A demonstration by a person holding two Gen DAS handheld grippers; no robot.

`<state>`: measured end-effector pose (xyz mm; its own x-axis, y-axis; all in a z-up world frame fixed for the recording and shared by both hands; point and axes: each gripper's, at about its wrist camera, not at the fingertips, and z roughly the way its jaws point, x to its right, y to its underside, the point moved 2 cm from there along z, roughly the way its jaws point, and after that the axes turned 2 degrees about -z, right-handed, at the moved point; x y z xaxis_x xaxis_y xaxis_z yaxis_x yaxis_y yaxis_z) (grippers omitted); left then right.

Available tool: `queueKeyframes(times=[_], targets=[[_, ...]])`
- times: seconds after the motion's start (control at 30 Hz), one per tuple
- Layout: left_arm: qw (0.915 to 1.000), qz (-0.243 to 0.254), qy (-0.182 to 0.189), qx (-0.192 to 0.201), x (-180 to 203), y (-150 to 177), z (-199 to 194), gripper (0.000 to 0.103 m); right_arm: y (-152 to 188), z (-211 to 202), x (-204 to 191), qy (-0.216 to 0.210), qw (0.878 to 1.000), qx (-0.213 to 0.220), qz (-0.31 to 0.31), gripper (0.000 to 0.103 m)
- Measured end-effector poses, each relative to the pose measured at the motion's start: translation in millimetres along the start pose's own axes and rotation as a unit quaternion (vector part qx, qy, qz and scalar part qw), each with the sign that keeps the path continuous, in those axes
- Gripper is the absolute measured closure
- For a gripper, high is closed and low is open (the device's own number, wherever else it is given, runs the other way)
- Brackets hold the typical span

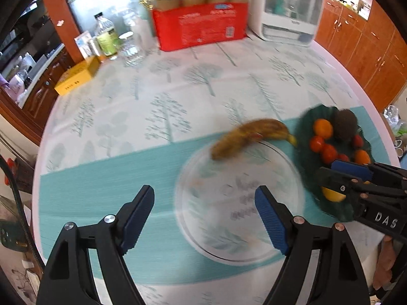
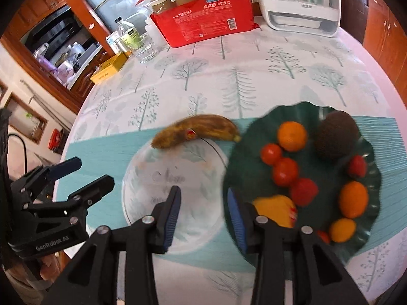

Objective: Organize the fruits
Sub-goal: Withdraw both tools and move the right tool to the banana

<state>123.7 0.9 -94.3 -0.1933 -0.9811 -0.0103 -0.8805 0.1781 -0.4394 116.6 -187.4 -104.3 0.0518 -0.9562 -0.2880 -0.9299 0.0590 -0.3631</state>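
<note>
While both jaws gape empty, left gripper (image 1: 204, 211) and right gripper (image 2: 203, 216) above the white plate (image 2: 142, 178), brown-spotted banana (image 2: 195, 131) across its far rim, green fruit dish (image 2: 315, 119) beside, red carton (image 2: 203, 25) behind.

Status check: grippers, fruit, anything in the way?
Left gripper open, empty; right gripper open, empty. Banana lies across far rim of clear plate; other fruit on green dish. Nothing in the way.
</note>
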Motion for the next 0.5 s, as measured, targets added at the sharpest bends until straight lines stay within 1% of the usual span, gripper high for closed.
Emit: queueKeyframes(times=[0.03, 0.1, 0.2, 0.33, 0.4, 0.47, 0.5], targets=[[1.0000, 0.000, -0.001, 0.002, -7.2, -3.9, 1.5, 0.023, -4.5, 3.4, -3.0, -0.004, 1.000, 0.000, 0.009, 0.059], [0.9999, 0.001, -0.007, 0.010, -24.5, -15.8, 5.4, 0.023, -16.3, 13.2, -7.9, -0.013, 0.999, 0.001, 0.035, 0.053], [0.9995, 0.005, -0.017, 0.025, -44.7, -31.6, 9.9, 0.023, -33.1, 30.8, -11.1, -0.024, 0.995, 0.002, 0.092, 0.046], [0.9991, 0.006, -0.024, 0.035, -66.3, -48.6, 20.7, 0.022, -51.6, 60.3, -13.2, -0.021, 0.986, -0.002, 0.164, 0.044], [0.9990, 0.006, -0.026, 0.036, -77.1, -55.8, 29.1, 0.022, -57.2, 75.7, -12.0, -0.008, 0.980, -0.008, 0.197, 0.044], [0.9990, 0.005, -0.026, 0.036, -84.4, -60.0, 36.1, 0.022, -60.7, 89.7, -10.4, 0.031, 0.974, -0.018, 0.225, 0.044], [0.9991, 0.004, -0.026, 0.035, -87.9, -61.4, 39.5, 0.022, -61.7, 94.1, -9.8, 0.039, 0.971, -0.017, 0.234, 0.044]])
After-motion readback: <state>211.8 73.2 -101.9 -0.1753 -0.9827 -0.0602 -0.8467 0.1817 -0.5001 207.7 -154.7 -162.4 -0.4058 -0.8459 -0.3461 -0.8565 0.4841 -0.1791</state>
